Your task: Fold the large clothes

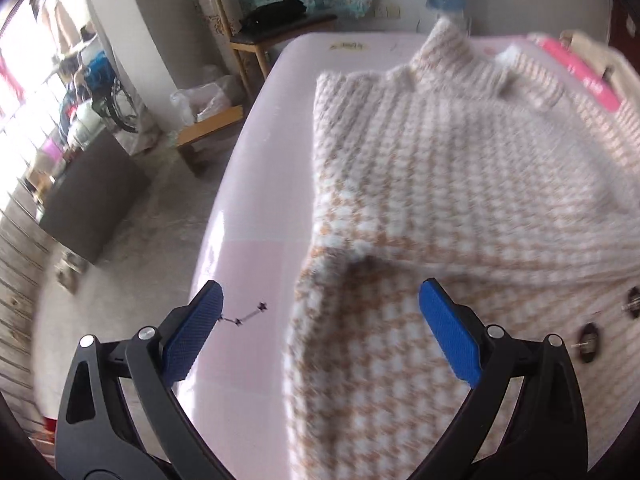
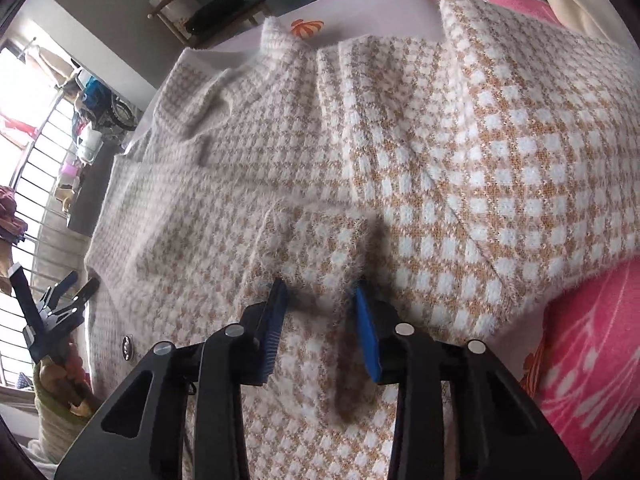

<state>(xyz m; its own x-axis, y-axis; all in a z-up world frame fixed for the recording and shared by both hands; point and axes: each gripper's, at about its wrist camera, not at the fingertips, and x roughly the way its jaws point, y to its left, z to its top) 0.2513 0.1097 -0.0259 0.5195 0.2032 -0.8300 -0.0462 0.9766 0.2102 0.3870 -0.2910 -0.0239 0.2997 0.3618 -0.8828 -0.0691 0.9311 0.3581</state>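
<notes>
A fuzzy beige-and-white checked sweater [image 1: 460, 184] lies spread on a pale pink bed [image 1: 260, 208], collar [image 1: 448, 48] at the far end. My left gripper [image 1: 320, 300] hangs open above the sweater's near left edge, one blue pad over the sheet and the other over the knit. In the right wrist view the sweater [image 2: 400, 160] fills the frame. My right gripper [image 2: 320, 292] is shut on a raised fold of the sweater, a sleeve end [image 2: 316, 240], bunched between its pads. The left gripper [image 2: 82, 284] shows at the far left, beyond the garment's edge.
Dark buttons [image 1: 588, 340] sit on the sweater's near right part. A pink patterned blanket [image 2: 592, 360] lies along the bed's right side. A wooden chair [image 1: 272, 20] with dark cloth stands past the bed's far corner. Floor, a dark box [image 1: 88, 200] and clutter lie to the left.
</notes>
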